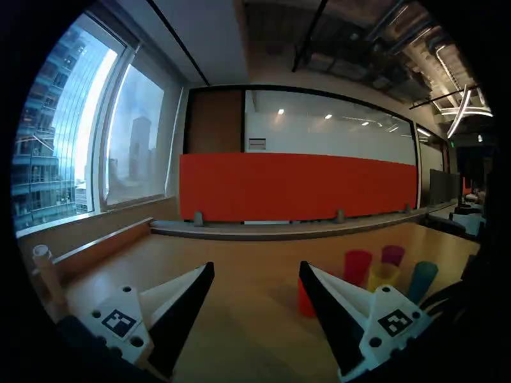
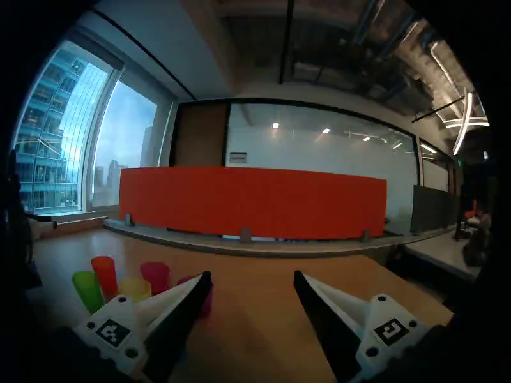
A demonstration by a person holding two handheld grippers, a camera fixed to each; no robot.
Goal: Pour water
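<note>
In the left gripper view my left gripper [image 1: 255, 268] stands open above the wooden table [image 1: 255, 319], nothing between its fingers. To its right stands a cluster of plastic cups: a red cup [image 1: 306, 299] partly hidden behind the right finger, a pink cup [image 1: 356, 265], a magenta cup [image 1: 393, 255], a yellow cup [image 1: 382, 276] and a teal cup [image 1: 421, 279]. In the right gripper view my right gripper [image 2: 251, 276] is open too and holds nothing. Cups stand to its left: green [image 2: 88, 290], orange-red [image 2: 104, 273], yellow [image 2: 134, 287], pink [image 2: 155, 276], and a magenta cup [image 2: 205, 305] behind the left finger.
An orange divider panel [image 1: 294, 186] runs along the table's far edge, with a glass wall behind it. Large windows [image 1: 83, 147] are on the left above a wooden ledge. A wooden peg [image 1: 43, 262] stands at the near left. Another desk [image 2: 447, 249] lies to the right.
</note>
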